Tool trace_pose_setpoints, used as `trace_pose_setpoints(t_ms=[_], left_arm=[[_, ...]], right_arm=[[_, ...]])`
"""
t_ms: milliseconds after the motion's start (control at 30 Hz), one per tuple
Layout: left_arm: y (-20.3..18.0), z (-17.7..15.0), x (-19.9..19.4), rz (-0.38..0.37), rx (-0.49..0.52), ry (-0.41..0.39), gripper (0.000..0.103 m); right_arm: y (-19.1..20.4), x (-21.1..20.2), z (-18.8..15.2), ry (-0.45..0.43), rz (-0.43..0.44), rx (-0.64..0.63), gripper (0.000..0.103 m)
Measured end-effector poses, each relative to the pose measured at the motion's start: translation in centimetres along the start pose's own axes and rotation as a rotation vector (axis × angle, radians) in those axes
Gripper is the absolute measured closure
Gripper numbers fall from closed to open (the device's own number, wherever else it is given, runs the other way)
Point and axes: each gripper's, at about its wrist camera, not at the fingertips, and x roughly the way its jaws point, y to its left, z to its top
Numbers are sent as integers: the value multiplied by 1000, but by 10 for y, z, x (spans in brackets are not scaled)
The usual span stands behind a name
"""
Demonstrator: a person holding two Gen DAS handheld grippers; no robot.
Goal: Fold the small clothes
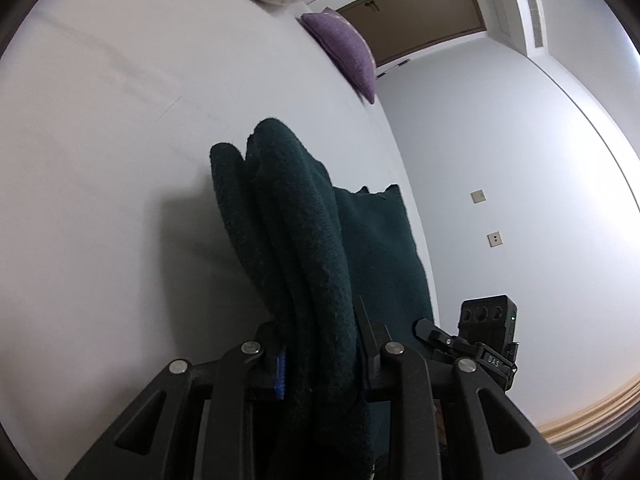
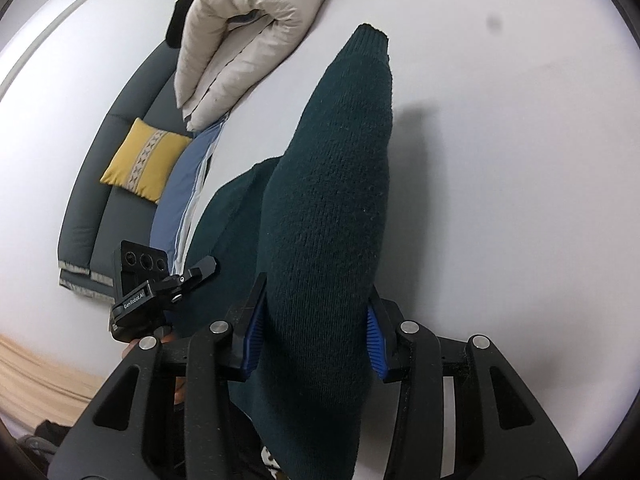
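A dark green knitted garment (image 1: pixel 304 232) hangs bunched from my left gripper (image 1: pixel 320 344), which is shut on it above a white bed sheet (image 1: pixel 100 160). The same garment (image 2: pixel 332 200) shows in the right wrist view, where my right gripper (image 2: pixel 316 336) is shut on another part of it, its blue pads (image 2: pixel 376 344) pressed against the knit. One end of the garment (image 2: pixel 372 40) points away over the sheet. The other gripper's camera block shows in each view (image 1: pixel 488 316), (image 2: pixel 140 268).
A folded cream duvet (image 2: pixel 248 24) lies at the far side of the bed. A purple cushion (image 1: pixel 348 52) sits at the bed's edge. A grey sofa (image 2: pixel 120 160) with a yellow cushion (image 2: pixel 144 160) stands beside the bed. A brown door (image 1: pixel 420 12) is beyond.
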Motion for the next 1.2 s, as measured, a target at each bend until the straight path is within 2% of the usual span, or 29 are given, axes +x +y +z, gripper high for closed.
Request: trace_pose_setpoints(t_ms=[133, 200, 300, 333, 367, 400, 433, 567, 633, 700, 833, 900, 967, 1000, 1033, 1133, 1200], left_arm=[[-6, -20, -3, 34, 21, 13, 76], [-5, -28, 5, 93, 50, 28, 75], [20, -36, 24, 157, 11, 67, 74], [25, -37, 28, 151, -6, 70, 71], [34, -39, 28, 111, -40, 63, 69], [36, -40, 27, 93, -49, 57, 69], [36, -41, 25, 93, -48, 54, 69], [25, -45, 20, 132, -11, 35, 65], [23, -47, 9, 162, -1, 8, 64], [9, -51, -5, 214, 33, -45, 61], [-26, -73, -42, 362, 183, -181, 42], [-53, -85, -52, 451, 286, -262, 33], [-83, -102, -62, 544, 413, -374, 16], [-98, -112, -66, 590, 477, -435, 11], [-107, -114, -67, 621, 517, -482, 1], [-144, -139, -69, 695, 641, -650, 0], [-160, -152, -72, 736, 695, -726, 0]], right_arm=[[2, -9, -30, 4, 24, -8, 63], [-4, -10, -42, 10, 29, 3, 63], [-25, -8, -63, 32, -24, 17, 63], [-38, -5, -68, 37, -27, 59, 62], [-50, -3, -72, 30, 2, 97, 62], [-62, -6, -77, 14, 52, 131, 62], [-64, -8, -81, 2, 66, 137, 62], [-53, -14, -85, -8, 21, 114, 56], [-53, -25, -87, -35, -8, 110, 56], [-51, -41, -89, -76, -43, 104, 56], [-41, -87, -99, -178, -121, 60, 56], [-29, -107, -109, -232, -188, 21, 56], [-16, -124, -123, -284, -236, -17, 56], [-10, -130, -124, -303, -255, -35, 56], [-2, -134, -124, -325, -281, -58, 56], [21, -154, -148, -395, -368, -143, 56], [49, -161, -156, -439, -431, -214, 55]])
